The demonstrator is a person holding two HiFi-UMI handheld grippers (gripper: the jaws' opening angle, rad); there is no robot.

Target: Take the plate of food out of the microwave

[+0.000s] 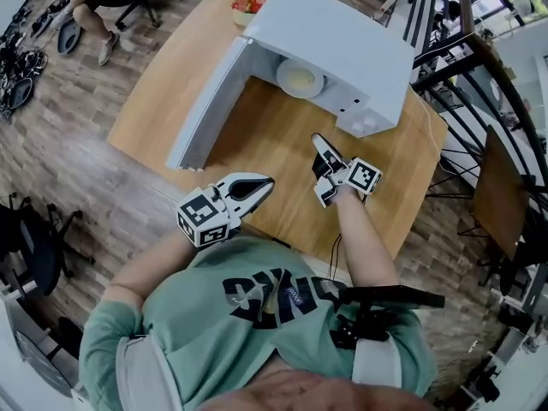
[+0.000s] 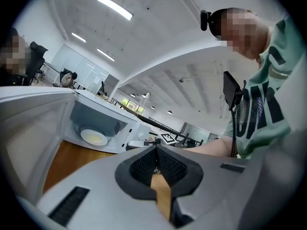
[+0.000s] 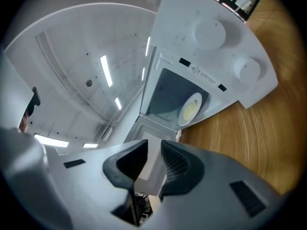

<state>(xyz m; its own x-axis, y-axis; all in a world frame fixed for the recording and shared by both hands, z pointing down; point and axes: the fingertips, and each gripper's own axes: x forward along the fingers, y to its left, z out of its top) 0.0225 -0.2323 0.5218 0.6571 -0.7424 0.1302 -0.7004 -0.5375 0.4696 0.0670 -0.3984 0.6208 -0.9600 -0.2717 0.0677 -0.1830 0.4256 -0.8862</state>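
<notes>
Seen from the head view, a person stands at a wooden table (image 1: 282,187) before a white microwave (image 1: 342,41) with its door (image 1: 210,105) swung open. The plate of food (image 1: 300,80) sits inside on the oven floor, well apart from both tools. The right gripper (image 1: 318,140) points toward the opening and the left gripper (image 1: 267,183) hangs back near the body. The reach would likely go best with the fingers spread wider first, then closed on the plate's near rim and drawn out level. In the left gripper view, the fingers (image 2: 144,164) are pressed together on nothing, with the plate far off in the oven. In the right gripper view, the fingers (image 3: 175,162) stand a narrow gap apart, empty and aimed at the plate.
</notes>
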